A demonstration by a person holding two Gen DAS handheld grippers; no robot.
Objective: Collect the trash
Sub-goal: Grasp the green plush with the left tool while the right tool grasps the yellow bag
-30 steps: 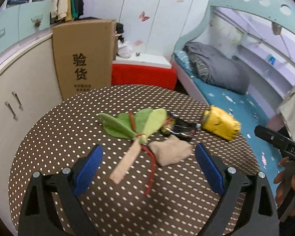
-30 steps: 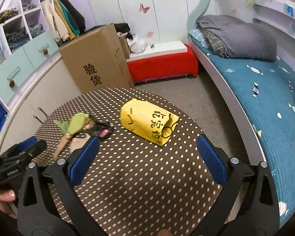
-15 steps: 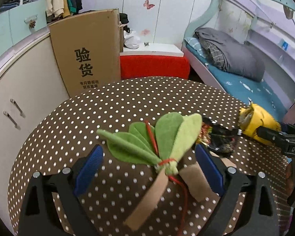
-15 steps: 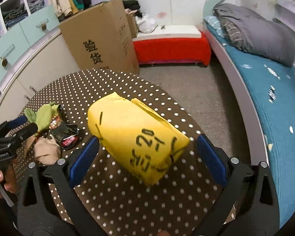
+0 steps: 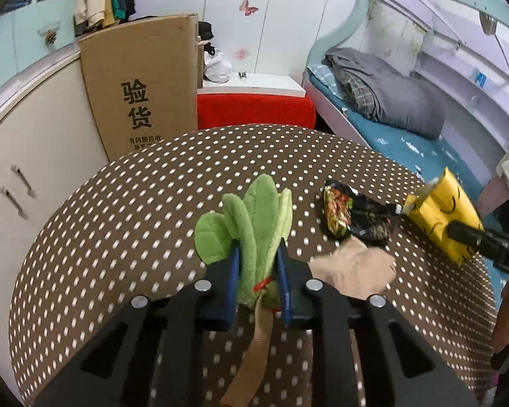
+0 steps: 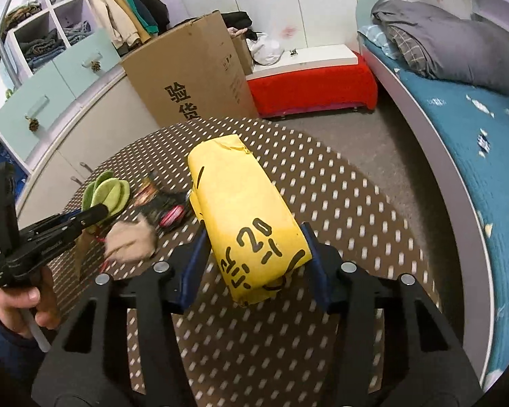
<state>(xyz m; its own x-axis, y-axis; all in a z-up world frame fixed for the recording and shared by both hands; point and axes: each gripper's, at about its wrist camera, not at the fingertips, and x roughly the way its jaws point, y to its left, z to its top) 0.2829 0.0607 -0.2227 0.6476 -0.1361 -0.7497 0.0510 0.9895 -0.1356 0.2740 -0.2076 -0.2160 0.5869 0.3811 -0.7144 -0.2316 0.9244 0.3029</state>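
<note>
Your left gripper (image 5: 257, 271) pinches the green plush leaf toy (image 5: 254, 224) — right gripper (image 6: 254, 257) jaws clamp the yellow packet (image 6: 244, 210); the cardboard box's (image 6: 193, 74) contents are hidden.

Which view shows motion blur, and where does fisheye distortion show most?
Right wrist view: the polka-dot table and beige cloth smear, while the yellow package in the right claw stays sharp. Left wrist view: mostly sharp; the cabinet bows near the rim.
</note>
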